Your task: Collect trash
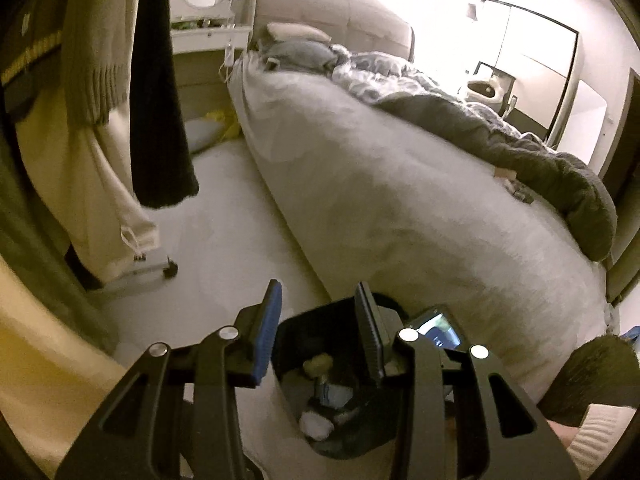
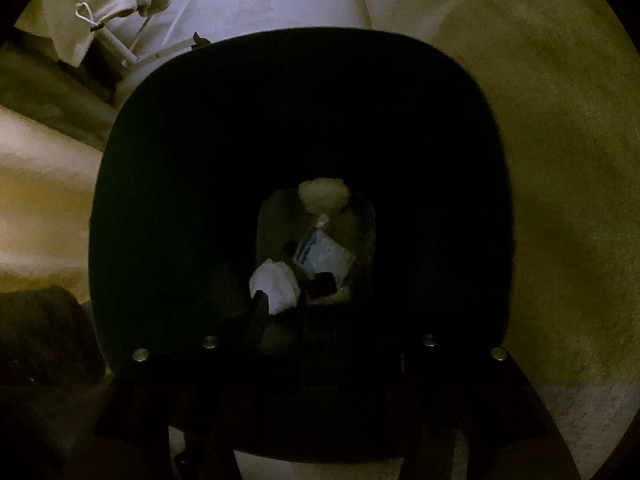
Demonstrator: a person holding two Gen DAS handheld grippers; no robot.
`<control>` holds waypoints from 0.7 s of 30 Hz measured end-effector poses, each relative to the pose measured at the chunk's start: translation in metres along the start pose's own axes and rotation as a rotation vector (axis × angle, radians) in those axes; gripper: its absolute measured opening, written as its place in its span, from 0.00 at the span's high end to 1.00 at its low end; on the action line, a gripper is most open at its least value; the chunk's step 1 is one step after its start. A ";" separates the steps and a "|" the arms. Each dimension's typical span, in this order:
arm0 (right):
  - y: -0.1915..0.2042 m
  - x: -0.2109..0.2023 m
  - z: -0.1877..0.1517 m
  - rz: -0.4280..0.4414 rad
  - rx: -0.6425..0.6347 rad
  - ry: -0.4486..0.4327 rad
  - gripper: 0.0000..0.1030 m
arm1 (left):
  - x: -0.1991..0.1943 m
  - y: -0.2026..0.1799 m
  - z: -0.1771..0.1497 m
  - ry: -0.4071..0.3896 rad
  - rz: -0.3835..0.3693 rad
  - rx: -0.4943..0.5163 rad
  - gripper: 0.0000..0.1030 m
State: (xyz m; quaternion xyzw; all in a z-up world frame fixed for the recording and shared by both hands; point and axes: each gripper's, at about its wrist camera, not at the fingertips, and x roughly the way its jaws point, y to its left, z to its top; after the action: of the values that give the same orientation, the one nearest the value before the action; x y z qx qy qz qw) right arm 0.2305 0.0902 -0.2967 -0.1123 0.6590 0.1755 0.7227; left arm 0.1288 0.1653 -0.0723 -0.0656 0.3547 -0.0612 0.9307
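Note:
A black trash bin (image 1: 316,320) stands on the floor beside the bed, below my left gripper (image 1: 318,292). Its jaws stand a narrow gap apart with nothing between them. In the bin lie a white paper wad (image 1: 316,426) and a yellowish wad (image 1: 316,364). The small screen on my right gripper's back (image 1: 436,328) shows over the bin's right side. In the right wrist view the bin's rim (image 2: 304,36) fills the frame. My right gripper (image 2: 318,308) reaches down inside, dim, jaws apart. The white wad (image 2: 276,284) lies by its left fingertip (image 2: 258,308), near a blue-white wrapper (image 2: 324,256) and a pale wad (image 2: 324,196).
The bed (image 1: 380,200) with a dark blanket (image 1: 520,148) fills the right. A clothes rack with hanging garments (image 1: 100,60) and a castor wheel (image 1: 170,270) stands left. Pale floor (image 1: 224,200) runs between them. A dark sleeve (image 1: 592,376) is at lower right.

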 end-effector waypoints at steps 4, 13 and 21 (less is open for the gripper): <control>-0.001 -0.008 0.001 -0.002 -0.017 -0.022 0.48 | -0.011 -0.008 0.012 -0.041 -0.010 0.015 0.61; -0.002 -0.053 0.010 0.022 -0.025 -0.162 0.48 | -0.032 -0.024 0.036 -0.118 -0.022 0.050 0.61; -0.016 -0.106 0.014 0.012 -0.042 -0.313 0.47 | -0.045 -0.040 0.058 -0.178 -0.043 0.071 0.61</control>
State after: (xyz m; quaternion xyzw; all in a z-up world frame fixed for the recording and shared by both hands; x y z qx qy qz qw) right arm 0.2418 0.0701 -0.1915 -0.0947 0.5353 0.2092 0.8129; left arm 0.1317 0.1378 0.0063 -0.0455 0.2669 -0.0876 0.9587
